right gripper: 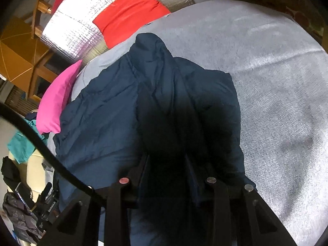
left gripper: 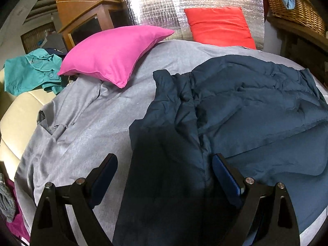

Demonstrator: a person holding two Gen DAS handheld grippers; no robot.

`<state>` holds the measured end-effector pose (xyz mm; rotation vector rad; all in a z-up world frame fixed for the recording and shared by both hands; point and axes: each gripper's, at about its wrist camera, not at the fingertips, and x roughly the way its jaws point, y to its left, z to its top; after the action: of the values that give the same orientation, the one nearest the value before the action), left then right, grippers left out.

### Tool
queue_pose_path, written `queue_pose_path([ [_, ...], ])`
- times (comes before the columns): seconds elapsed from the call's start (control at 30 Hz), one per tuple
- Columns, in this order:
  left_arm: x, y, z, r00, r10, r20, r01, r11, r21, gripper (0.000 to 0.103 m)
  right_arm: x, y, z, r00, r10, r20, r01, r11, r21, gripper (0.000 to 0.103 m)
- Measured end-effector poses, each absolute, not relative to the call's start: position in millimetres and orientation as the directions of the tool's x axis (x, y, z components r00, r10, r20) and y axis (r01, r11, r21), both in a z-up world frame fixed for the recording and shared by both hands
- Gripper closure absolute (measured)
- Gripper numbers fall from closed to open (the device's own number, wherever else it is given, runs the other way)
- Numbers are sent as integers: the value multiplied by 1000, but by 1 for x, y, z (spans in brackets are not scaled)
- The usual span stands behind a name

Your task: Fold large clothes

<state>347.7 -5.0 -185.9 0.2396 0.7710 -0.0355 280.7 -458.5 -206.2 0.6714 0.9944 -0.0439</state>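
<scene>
A large dark navy garment [left gripper: 235, 106] lies crumpled on a grey bed cover [left gripper: 86, 123]. My left gripper [left gripper: 165, 164] is open, its fingers spread wide over the garment's near left part, with nothing between the pads. In the right wrist view the same navy garment [right gripper: 114, 110] lies on the grey cover [right gripper: 276, 82]. My right gripper [right gripper: 167, 160] is shut on a thick fold of the garment, which bulges up between the fingers and hides the pads.
A pink cushion [left gripper: 114, 53] and a red cushion [left gripper: 219, 25] lie at the far end against a silver foil panel [left gripper: 155, 6]. A teal shirt [left gripper: 30, 71] lies on a cream seat at left. A wicker basket [left gripper: 295, 6] stands at far right.
</scene>
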Motion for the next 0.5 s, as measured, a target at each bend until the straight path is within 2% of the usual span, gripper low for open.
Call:
queue_pose_path([
  [0.4, 349, -5, -190, 712, 52, -701, 126, 972, 200, 9, 279, -461, -204, 569, 292, -768, 305, 793, 528, 62],
  [0.47, 351, -3, -188, 699, 40, -714, 132, 974, 185, 9, 275, -465, -198, 569, 323, -756, 279, 789, 547, 50],
  [0.5, 353, -2, -186, 692, 33, -721, 137, 975, 175, 9, 271, -470, -191, 585, 363, -725, 256, 766, 590, 40],
])
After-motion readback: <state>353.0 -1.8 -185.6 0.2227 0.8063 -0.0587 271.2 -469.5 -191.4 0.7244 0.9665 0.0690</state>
